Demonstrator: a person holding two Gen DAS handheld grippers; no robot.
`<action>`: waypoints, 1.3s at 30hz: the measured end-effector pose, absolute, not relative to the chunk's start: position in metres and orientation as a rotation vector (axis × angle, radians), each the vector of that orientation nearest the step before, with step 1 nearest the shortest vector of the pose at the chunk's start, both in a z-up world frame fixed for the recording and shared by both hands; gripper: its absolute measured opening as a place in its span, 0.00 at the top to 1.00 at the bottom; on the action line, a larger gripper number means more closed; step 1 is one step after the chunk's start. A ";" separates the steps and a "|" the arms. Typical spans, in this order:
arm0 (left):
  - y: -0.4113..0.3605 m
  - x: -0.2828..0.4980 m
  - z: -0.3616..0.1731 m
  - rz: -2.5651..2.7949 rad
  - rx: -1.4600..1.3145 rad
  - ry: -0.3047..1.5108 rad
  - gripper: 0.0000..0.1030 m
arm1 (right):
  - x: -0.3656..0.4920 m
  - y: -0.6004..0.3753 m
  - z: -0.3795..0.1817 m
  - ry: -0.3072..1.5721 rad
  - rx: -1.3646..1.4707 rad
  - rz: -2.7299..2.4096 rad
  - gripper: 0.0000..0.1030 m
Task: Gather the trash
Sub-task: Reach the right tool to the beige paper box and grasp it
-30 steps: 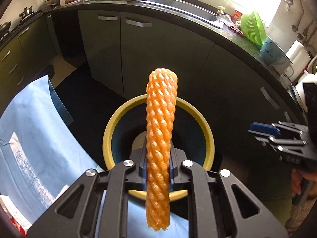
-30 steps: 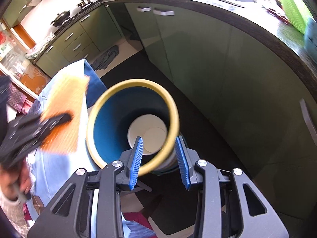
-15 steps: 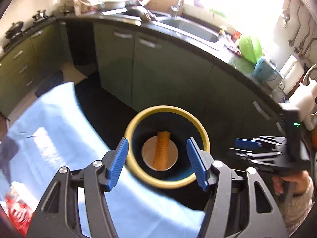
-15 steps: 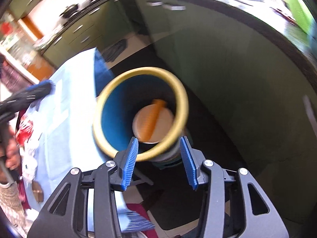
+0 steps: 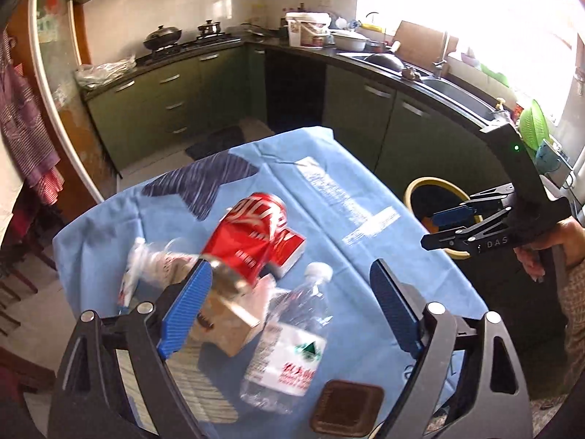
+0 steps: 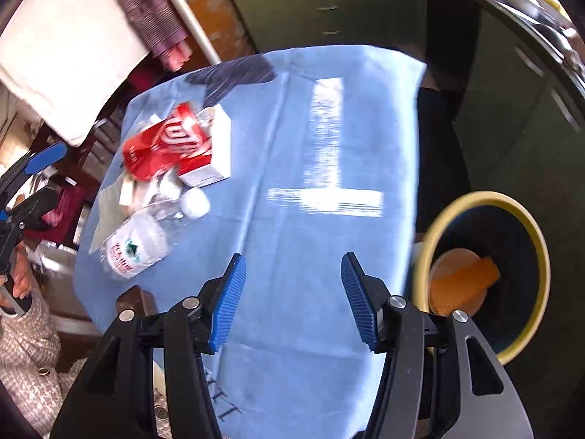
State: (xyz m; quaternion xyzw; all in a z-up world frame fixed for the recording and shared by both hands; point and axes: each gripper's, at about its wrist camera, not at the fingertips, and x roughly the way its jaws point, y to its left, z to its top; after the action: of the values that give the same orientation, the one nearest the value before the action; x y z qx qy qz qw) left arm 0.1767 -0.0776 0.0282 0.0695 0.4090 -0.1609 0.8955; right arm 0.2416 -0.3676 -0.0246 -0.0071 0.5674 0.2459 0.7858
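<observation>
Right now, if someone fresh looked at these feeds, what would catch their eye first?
Probably the crushed red soda can, lying in a cluster of litter on the blue tablecloth just ahead of the empty left gripper, whose jaws are opening. Beside it lies a clear plastic water bottle with a white cap. Off the table's edge stands the yellow-rimmed dark bin, with an orange foam net sleeve already inside.

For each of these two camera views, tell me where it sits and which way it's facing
Left wrist: on the left gripper, jaws opening, empty; faces down across the blue tablecloth at the red can and plastic bottle; the right gripper and its hand show.
Right wrist: on the right gripper, jaws opening, empty; faces down at the cloth's edge and bin; left gripper at left.
Shared: cloth, can, bottle, bin.
</observation>
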 end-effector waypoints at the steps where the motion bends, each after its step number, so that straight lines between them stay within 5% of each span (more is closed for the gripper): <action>1: -0.068 0.176 0.026 -0.319 0.135 0.855 0.18 | 0.242 -0.351 -0.027 1.245 -0.011 0.561 0.47; 5: -0.039 0.167 0.021 -0.287 0.110 0.866 0.18 | 0.258 -0.301 -0.043 1.331 0.091 0.625 0.47; 14: -0.030 0.158 0.022 -0.273 0.111 0.834 0.17 | 0.234 -0.231 -0.019 1.222 -0.321 0.800 0.47; 22: -0.021 0.159 0.025 -0.204 0.123 0.817 0.17 | 0.262 -0.207 -0.013 1.184 -0.353 0.776 0.47; 23: -0.020 0.160 0.026 -0.198 0.125 0.818 0.17 | 0.267 -0.202 -0.010 1.174 -0.355 0.783 0.46; 25: -0.013 0.163 0.026 -0.186 0.110 0.821 0.17 | 0.278 -0.195 -0.002 1.130 -0.355 0.782 0.21; 26: -0.010 0.164 0.027 -0.178 0.102 0.820 0.17 | 0.282 -0.191 0.002 1.114 -0.360 0.785 0.21; 39: 0.055 0.160 0.027 -0.013 0.028 0.793 0.17 | 0.268 -0.119 -0.005 1.249 -0.317 0.901 0.53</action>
State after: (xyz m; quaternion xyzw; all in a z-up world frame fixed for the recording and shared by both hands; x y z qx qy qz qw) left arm 0.1602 0.0546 0.0269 0.0136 0.3860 -0.0061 0.9224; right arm 0.2677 -0.1193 -0.0049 -0.1427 0.5621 0.4055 0.7066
